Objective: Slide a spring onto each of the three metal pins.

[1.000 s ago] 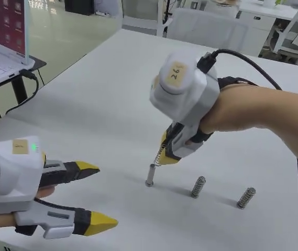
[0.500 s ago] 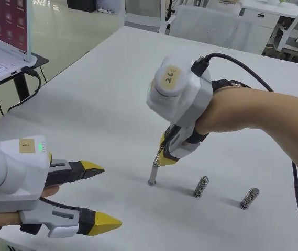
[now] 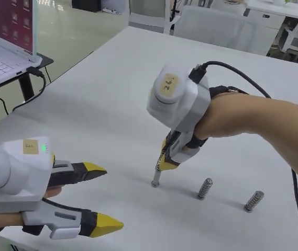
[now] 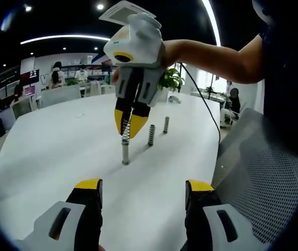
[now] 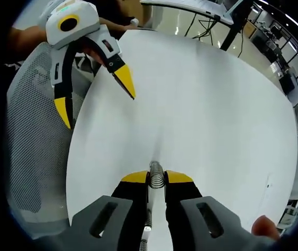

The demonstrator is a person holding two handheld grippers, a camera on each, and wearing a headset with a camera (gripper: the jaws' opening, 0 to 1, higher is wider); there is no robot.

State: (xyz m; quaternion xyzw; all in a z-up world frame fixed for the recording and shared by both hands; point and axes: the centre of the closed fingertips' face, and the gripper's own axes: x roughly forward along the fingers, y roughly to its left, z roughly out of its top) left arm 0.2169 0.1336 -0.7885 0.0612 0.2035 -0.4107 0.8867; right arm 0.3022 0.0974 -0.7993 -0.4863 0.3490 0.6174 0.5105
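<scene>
White bench (image 3: 86, 104), front edge: two sprung pins (image 3: 205, 188) done, right gripper (image 3: 165, 163) pinches third spring (image 3: 159, 161) onto last pin (image 3: 155, 179), left gripper (image 3: 112, 197) idle, jaws apart.

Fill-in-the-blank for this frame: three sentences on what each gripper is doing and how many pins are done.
The right gripper is shut on a spring at the top of the ____ pin in the head view. The left gripper is ____ and holds nothing. The other pins that already carry one number ____.
Missing: leftmost; open; two.
</scene>
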